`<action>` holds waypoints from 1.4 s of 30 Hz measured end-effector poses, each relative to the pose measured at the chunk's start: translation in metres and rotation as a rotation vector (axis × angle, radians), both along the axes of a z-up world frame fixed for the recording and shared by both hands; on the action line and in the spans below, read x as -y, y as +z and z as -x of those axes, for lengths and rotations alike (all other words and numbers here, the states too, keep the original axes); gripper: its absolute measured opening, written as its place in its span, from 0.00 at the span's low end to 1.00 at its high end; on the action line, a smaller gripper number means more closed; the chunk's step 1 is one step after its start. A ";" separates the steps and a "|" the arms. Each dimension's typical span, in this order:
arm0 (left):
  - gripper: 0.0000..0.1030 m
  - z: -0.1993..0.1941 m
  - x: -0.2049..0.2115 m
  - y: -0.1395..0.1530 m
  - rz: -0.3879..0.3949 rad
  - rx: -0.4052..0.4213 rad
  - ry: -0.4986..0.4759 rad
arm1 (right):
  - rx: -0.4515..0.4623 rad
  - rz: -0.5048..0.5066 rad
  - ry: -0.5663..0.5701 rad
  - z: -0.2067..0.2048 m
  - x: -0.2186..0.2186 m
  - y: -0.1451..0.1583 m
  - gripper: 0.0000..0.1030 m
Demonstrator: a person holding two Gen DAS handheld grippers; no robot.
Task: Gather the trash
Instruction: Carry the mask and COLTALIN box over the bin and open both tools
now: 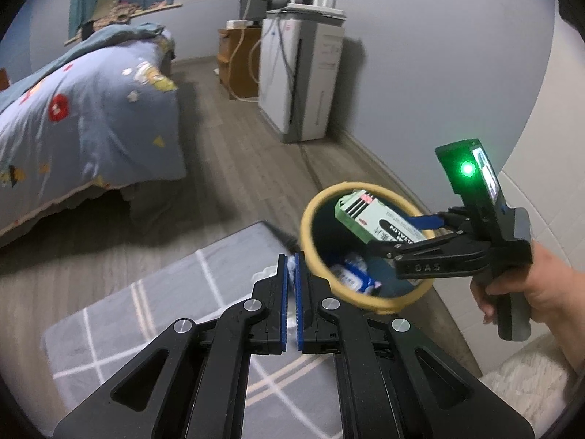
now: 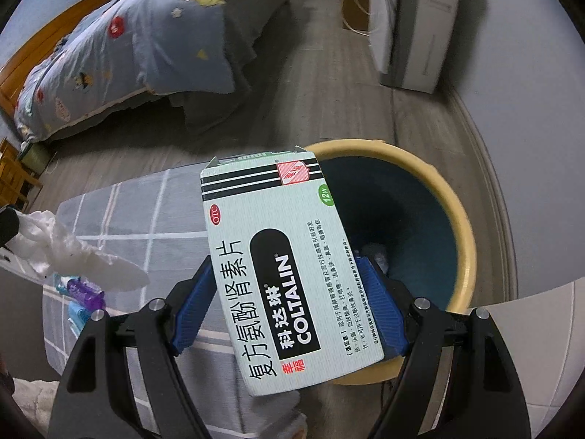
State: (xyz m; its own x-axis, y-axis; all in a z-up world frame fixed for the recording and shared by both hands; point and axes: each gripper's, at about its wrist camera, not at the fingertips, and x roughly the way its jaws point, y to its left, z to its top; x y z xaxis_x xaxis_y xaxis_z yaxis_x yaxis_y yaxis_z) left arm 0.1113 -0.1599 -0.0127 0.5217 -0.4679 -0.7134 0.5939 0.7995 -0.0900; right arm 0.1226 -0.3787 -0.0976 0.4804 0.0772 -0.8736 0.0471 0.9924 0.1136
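Left wrist view: left tongs point(image 1: 291, 267) clamped together on a scrap of white tissue point(image 1: 291, 264), pinched between the blue pads point(image 1: 281, 292) at the very tips, hanging over the edge of a grey checked mat point(image 1: 146, 314) on the wood floor point(image 1: 226, 168). Just right of the tips, yellow-rimmed trash bin point(image 1: 310, 216) with dark blue inside; a blue-and-white wipes pack point(image 1: 353, 274) lying at the bottom. Right tongs point(image 1: 409, 230) reaching in from the right over the bin mouth, gripped by a hand point(image 1: 541, 285), green light lit on the body, holding a pale green medicine box point(image 1: 380, 219) above the opening. Farther back: bed with blue patterned quilt point(image 1: 91, 109) on the left, white appliance point(image 1: 303, 80) against the wall, wooden cabinet point(image 1: 237, 58) beyond it. Right wrist view: right tongs point(image 2: 292, 311) spread wide, pads point(image 2: 193, 311) pressing both long edges of the medicine box point(image 2: 278, 274), marked COLTALIN, face up, far end tilted over the near rim of the trash bin point(image 2: 464, 241). Box in the air, not inside the bin. Bin contents mostly hidden by the box. At left edge, white tissue point(image 2: 73, 252) dangling from the left tongs, only partly in frame, above the mat point(image 2: 146, 226). Small purple and blue items point(image 2: 86, 292) on the mat below the tissue, too small to identify. Quilt point(image 2: 146, 44) and wooden bed frame point(image 2: 47, 44) upper left, white appliance point(image 2: 413, 25) upper right.
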 end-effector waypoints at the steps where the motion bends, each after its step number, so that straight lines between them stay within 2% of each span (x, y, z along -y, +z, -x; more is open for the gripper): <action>1: 0.04 0.000 0.004 0.000 0.005 0.001 -0.007 | -0.002 -0.001 -0.012 0.000 0.006 -0.001 0.74; 8: 0.04 -0.003 0.055 -0.008 0.043 0.008 -0.093 | -0.038 0.019 -0.106 0.003 0.052 -0.014 0.74; 15: 0.04 -0.002 0.084 -0.021 0.081 -0.017 -0.134 | -0.087 0.011 -0.177 0.009 0.085 -0.034 0.74; 21: 0.04 -0.010 0.108 -0.052 0.049 -0.075 -0.123 | -0.140 0.017 -0.204 0.011 0.097 -0.051 0.74; 28: 0.05 -0.023 0.123 -0.085 -0.009 -0.128 -0.102 | -0.176 0.056 -0.182 0.003 0.093 -0.066 0.74; 33: 0.20 -0.028 0.121 -0.098 -0.022 -0.156 -0.083 | -0.172 0.091 -0.176 -0.002 0.089 -0.071 0.75; 34: 0.26 -0.029 0.121 -0.098 -0.020 -0.153 -0.080 | -0.160 0.094 -0.177 -0.002 0.088 -0.070 0.75; 36: 0.44 -0.027 0.119 -0.096 -0.015 -0.141 -0.071 | -0.105 0.092 -0.183 -0.003 0.087 -0.062 0.75; 37: 0.59 -0.025 0.117 -0.094 -0.013 -0.130 -0.064 | -0.067 0.094 -0.188 -0.003 0.086 -0.056 0.75; 38: 0.67 -0.024 0.115 -0.092 -0.010 -0.115 -0.054 | -0.044 0.098 -0.189 -0.003 0.085 -0.051 0.76; 39: 0.69 -0.023 0.114 -0.090 -0.006 -0.104 -0.045 | -0.021 0.107 -0.191 -0.003 0.084 -0.047 0.78; 41: 0.76 -0.023 0.109 -0.087 -0.010 -0.095 -0.031 | 0.003 0.131 -0.197 -0.003 0.082 -0.042 0.90; 42: 0.77 -0.023 0.108 -0.086 -0.016 -0.089 -0.020 | 0.004 0.138 -0.195 -0.003 0.082 -0.042 0.91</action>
State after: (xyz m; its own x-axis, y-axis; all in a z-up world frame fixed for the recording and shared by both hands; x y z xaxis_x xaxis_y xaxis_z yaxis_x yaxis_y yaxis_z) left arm 0.1342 -0.2676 -0.0988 0.4464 -0.4658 -0.7640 0.5999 0.7893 -0.1307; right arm 0.1260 -0.4610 -0.1394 0.4780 -0.1375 -0.8675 0.2392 0.9707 -0.0221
